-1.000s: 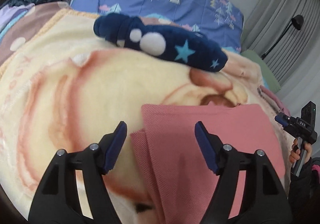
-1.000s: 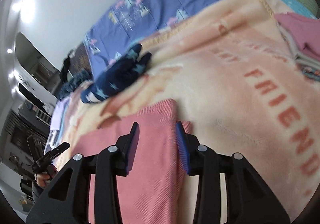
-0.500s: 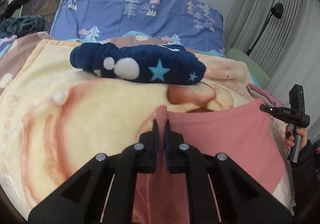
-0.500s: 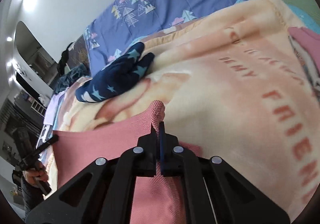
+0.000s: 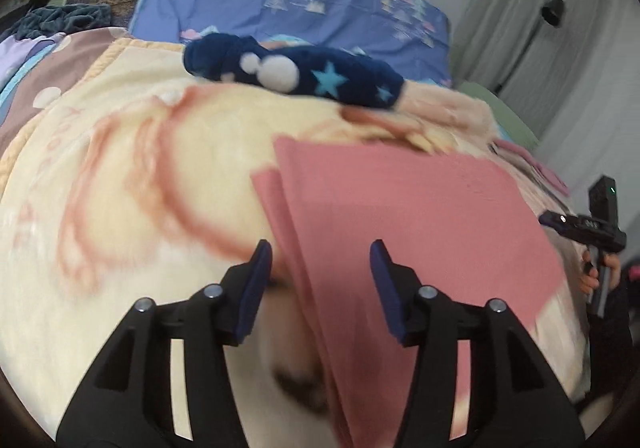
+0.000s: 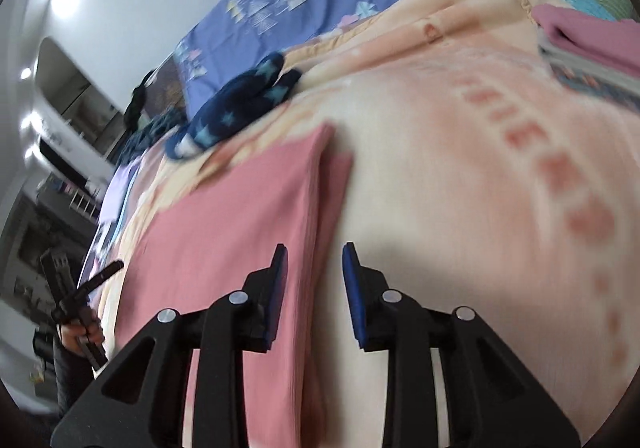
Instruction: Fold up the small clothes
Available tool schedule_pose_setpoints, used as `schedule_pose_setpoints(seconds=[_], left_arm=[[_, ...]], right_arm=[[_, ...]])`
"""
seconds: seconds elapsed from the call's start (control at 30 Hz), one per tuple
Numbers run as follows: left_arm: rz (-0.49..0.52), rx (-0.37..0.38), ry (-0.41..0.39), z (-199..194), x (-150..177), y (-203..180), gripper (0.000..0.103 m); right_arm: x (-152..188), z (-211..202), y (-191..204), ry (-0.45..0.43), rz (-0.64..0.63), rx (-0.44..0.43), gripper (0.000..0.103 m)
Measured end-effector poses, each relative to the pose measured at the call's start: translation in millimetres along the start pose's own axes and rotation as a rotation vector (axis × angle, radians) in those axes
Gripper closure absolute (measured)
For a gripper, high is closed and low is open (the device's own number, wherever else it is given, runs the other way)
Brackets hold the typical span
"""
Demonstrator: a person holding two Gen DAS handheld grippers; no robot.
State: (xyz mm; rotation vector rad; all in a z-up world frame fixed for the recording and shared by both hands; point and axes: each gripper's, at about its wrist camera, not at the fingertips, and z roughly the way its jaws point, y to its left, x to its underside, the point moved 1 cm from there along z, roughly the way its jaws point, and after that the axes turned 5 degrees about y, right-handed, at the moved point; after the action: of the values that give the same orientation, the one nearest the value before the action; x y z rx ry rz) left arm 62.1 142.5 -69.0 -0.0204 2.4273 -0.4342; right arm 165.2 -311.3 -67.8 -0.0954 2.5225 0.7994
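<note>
Pink cloth (image 5: pixel 400 216) — laid folded on the cream blanket (image 5: pixel 120 176); one edge below the left gripper (image 5: pixel 320 264), the opposite below the right gripper (image 6: pixel 314 268) — both jaws opening, nothing clamped.

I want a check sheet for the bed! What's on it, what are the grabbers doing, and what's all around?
Surface: cream blanket with pink print, spread over the bed.
Job's things: pink cloth lying folded flat, lower layer showing along its side edges.
Clutter: navy star plush beyond the cloth; pink folded stack at the blanket's far edge.
Grippers: left hand-held gripper opening, over the cloth's left edge, pads not pressing it; right hand-held gripper opening, over its right edge, likewise.
Cables: nothing seen.
Surroundings: blue tree-print pillow, grey curtain, black lamp, white wall.
</note>
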Motion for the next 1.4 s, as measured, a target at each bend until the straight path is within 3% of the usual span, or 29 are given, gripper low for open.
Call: schedule_pose_setpoints(seconds=[0.13,0.17,0.2,0.27,0.4,0.47,0.53,0.6,0.63,0.7,0.77,0.83,0.9,0.97,1.03,1.1,1.17,1.23,1.3,1.4], left_arm=[[0.043,0.012,0.087,-3.8,47.9,-22.1,0.050],[0.039,-0.001,0.097,-2.5,55.7,-23.9,0.057],[0.023,-0.001,0.104,-1.4,60.9,-24.6,0.083],[-0.010,-0.007,0.092,-6.0,62.6,-23.4,0.098],[-0.025,0.008,0.017,-39.3,55.1,-28.6,0.099],[0.000,-0.005,0.037,-39.9,59.1,-30.4,0.099],[-0.013,-0.028,0.109,-22.7,73.9,-22.1,0.098],[-0.039,-0.032,0.148,-6.6,86.5,-12.8,0.091],[-0.060,-0.015,0.132,-10.2,88.3,-9.6,0.090],[-0.061,-0.049,0.117,-19.6,83.5,-10.1,0.073],[0.002,-0.168,0.092,-32.7,77.7,-19.6,0.063],[0.078,-0.240,0.035,-48.9,69.4,-36.3,0.063],[0.104,-0.183,-0.019,-58.7,57.2,-56.5,0.063],[0.195,-0.084,-0.036,-52.9,45.9,-98.5,0.063],[0.330,0.012,-0.003,-29.5,43.2,-154.0,0.062],[0.472,0.071,0.061,2.2,49.5,-209.0,0.054],[0.642,0.087,0.089,33.4,62.2,-265.0,0.047],[0.766,0.092,0.102,58.2,72.8,-307.3,0.042],[0.840,0.077,0.113,78.5,78.2,-335.9,0.038],[0.913,0.025,0.117,104.1,80.6,-358.9,0.038]], right_arm=[[48.9,-5.6,8.1,0.053,-0.031,-0.001,0.074],[55.0,-4.4,8.8,0.059,-0.030,-0.005,0.074],[59.2,-3.4,8.5,0.058,-0.022,-0.012,0.079],[61.7,-5.2,9.4,0.035,-0.011,-0.009,0.097],[57.9,-27.5,24.9,-0.030,-0.030,-0.039,0.098],[59.9,-31.1,28.1,-0.016,-0.057,-0.011,0.098],[65.9,-19.6,20.0,0.031,-0.032,0.024,0.098],[78.7,-2.2,4.6,0.083,0.007,0.061,0.097],[80.8,-1.1,2.2,0.072,0.021,0.049,0.097],[81.6,-8.6,3.0,0.052,0.031,0.033,0.093],[82.0,-16.7,8.5,0.043,-0.002,0.056,0.093],[80.3,-24.6,13.0,0.033,-0.041,0.076,0.092],[76.8,-29.9,12.3,0.015,-0.046,0.059,0.086],[64.0,-33.2,1.9,0.001,-0.008,0.034,0.081],[40.6,-27.3,-6.5,-0.001,0.025,-0.025,0.080],[15.0,-18.2,-13.4,-0.012,0.066,-0.043,0.080],[-13.7,-2.1,-22.9,0.008,0.124,-0.097,0.080],[-37.5,15.5,-28.6,0.043,0.167,-0.137,0.069],[-55.5,33.2,-28.4,0.080,0.188,-0.170,0.052],[-69.5,51.8,-25.4,0.137,0.186,-0.187,0.049]])
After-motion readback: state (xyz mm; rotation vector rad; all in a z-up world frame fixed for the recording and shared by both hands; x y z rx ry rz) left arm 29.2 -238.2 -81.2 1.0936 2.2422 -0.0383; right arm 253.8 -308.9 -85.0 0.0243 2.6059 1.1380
